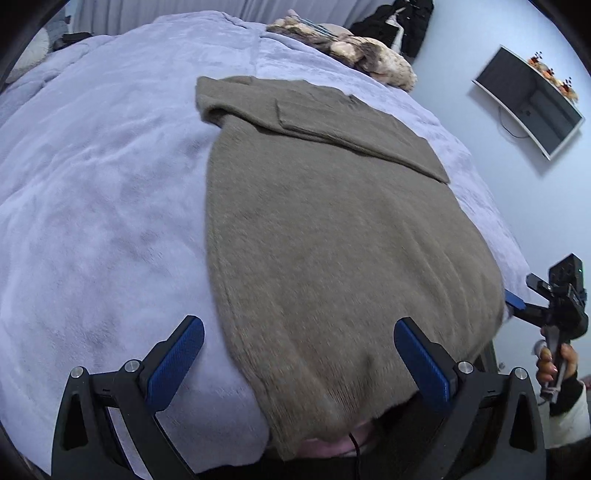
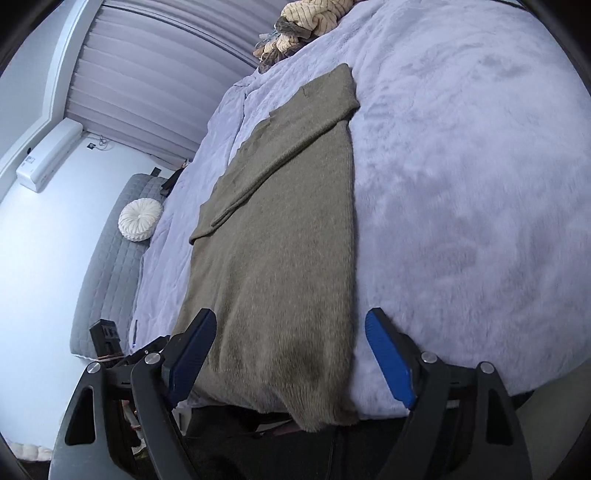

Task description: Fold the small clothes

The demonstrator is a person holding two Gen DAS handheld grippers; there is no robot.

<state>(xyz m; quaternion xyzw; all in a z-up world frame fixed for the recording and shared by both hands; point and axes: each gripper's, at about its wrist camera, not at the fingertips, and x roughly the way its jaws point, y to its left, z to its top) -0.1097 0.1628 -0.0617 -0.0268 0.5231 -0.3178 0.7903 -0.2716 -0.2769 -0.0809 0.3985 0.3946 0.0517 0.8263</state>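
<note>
An olive-brown knit sweater (image 1: 332,236) lies flat on the lavender blanket (image 1: 103,192), with its sleeves folded across the far end. Its hem hangs slightly over the near bed edge. My left gripper (image 1: 299,350) is open, its jaws wide apart over the hem's left part, holding nothing. In the right wrist view the sweater (image 2: 280,251) runs away from me, and my right gripper (image 2: 290,343) is open over the hem's right corner, empty. The right gripper also shows in the left wrist view (image 1: 524,295), at the sweater's right edge.
A pile of other clothes (image 1: 354,51) (image 2: 303,26) lies at the far end of the bed. A monitor (image 1: 528,99) hangs on the wall to the right. A grey quilted bench (image 2: 110,266) with a white round cushion (image 2: 139,219) stands left of the bed.
</note>
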